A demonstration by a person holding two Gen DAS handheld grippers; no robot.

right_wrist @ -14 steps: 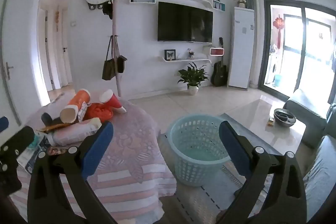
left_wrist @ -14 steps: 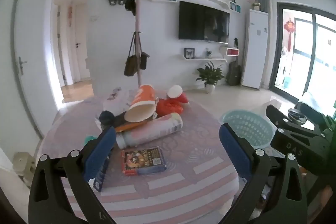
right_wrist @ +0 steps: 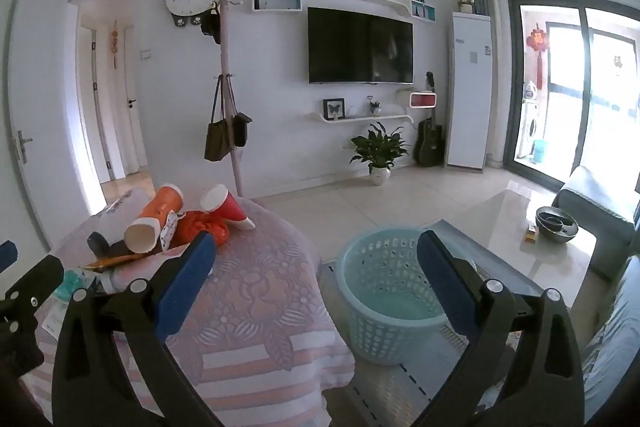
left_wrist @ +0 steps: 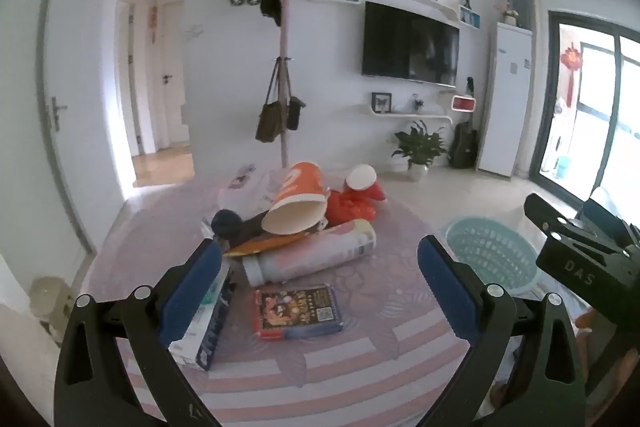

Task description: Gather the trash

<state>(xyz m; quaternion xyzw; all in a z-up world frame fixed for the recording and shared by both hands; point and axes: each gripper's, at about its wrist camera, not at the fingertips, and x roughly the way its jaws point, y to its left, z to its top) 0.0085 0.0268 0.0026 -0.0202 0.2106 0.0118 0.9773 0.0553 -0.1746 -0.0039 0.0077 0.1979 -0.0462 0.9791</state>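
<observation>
Both claws are held wide open with nothing between the pads. The left claw (left_wrist: 320,283) is aimed at a heap of trash on the pink-patterned tabletop (left_wrist: 360,367): an orange paper cup (left_wrist: 298,199) lying on its side atop a white cylindrical tube (left_wrist: 312,259), with a flat red box (left_wrist: 298,311) just in front. The right claw (right_wrist: 316,283) is pointed toward a pale green basket (right_wrist: 384,299) standing on the floor beside the tabletop
</observation>
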